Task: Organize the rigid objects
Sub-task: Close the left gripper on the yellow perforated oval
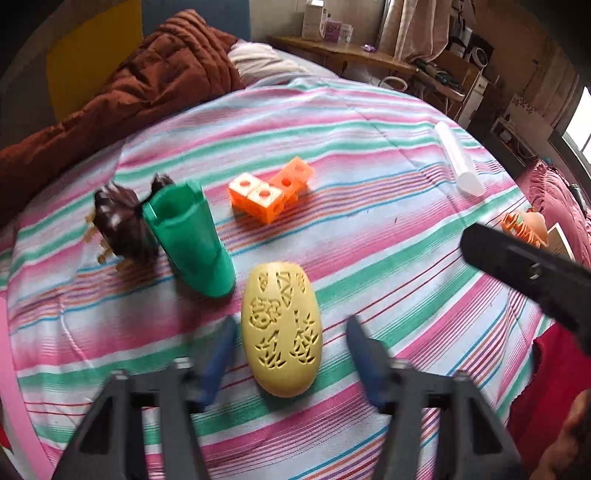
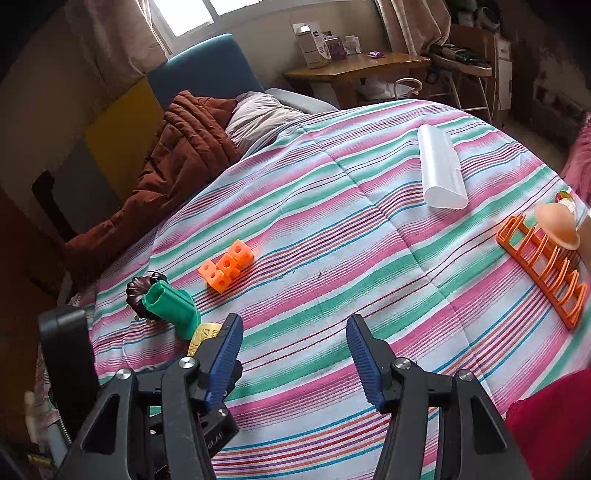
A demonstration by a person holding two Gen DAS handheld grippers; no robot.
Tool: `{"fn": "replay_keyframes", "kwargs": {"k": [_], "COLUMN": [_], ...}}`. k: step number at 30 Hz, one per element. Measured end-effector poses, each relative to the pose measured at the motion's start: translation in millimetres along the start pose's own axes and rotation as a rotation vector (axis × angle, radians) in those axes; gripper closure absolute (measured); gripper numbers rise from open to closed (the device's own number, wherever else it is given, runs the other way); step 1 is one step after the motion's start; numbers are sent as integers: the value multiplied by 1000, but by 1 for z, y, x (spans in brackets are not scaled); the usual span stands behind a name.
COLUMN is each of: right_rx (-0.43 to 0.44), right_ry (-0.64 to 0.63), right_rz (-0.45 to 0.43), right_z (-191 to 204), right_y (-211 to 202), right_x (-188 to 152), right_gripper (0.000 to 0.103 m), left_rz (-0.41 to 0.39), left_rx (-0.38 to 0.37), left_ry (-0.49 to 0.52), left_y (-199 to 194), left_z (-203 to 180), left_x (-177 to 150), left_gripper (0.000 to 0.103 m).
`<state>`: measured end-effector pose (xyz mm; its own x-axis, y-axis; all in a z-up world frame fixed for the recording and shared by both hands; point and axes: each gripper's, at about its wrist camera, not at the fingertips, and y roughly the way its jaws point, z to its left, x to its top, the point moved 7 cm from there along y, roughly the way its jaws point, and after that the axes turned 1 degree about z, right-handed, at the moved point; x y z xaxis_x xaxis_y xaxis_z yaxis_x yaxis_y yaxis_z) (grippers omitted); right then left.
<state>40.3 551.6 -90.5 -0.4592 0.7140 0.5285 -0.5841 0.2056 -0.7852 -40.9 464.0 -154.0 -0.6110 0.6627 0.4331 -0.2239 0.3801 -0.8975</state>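
Lying between the spread fingers of the left hand-held gripper [image 1: 291, 334], untouched: yellow carved egg [image 1: 281, 334].

Egg [image 1: 281, 330] between tool fingers [image 1: 218, 360], cup [image 1: 192, 236] left, cubes [image 1: 271, 194] behind

Soft window [image 2: 192, 14] daylight, fisheye-bent dark corners, left-wrist view motion-blurred

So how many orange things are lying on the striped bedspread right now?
2 that show clearly. The orange cube cluster lies mid-bed, beyond the green holder. The orange rack lies at the right edge, under a peach disc. More may be hidden out of frame.
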Motion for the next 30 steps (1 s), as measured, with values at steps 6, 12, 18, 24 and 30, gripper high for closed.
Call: {"fn": "replay_keyframes", "kwargs": {"k": [6,12,18,24,30], "right_rx": [-1,-7,11,73,112], "right_ry": [-11,-43,-100,-202,-278], "right_rz": [9,35,77,111,113], "right_z": [2,7,19,48,76], "right_y": [2,9,20,28,31], "right_x": [-2,-10,-23,-44,-52], "right_gripper": [44,44,44,42,37], "left_rz": [-44,-78,-109,-145,-162], "left_rx": [-19,-4,14,7,18], "left_ry": [4,38,31,21,42], "left_y": [-13,-40,-67,-73,-73], "left_z": [10,24,43,51,48], "left_x": [-27,-75,-121,-131,-130], "left_gripper": [59,59,59,59,59]}}
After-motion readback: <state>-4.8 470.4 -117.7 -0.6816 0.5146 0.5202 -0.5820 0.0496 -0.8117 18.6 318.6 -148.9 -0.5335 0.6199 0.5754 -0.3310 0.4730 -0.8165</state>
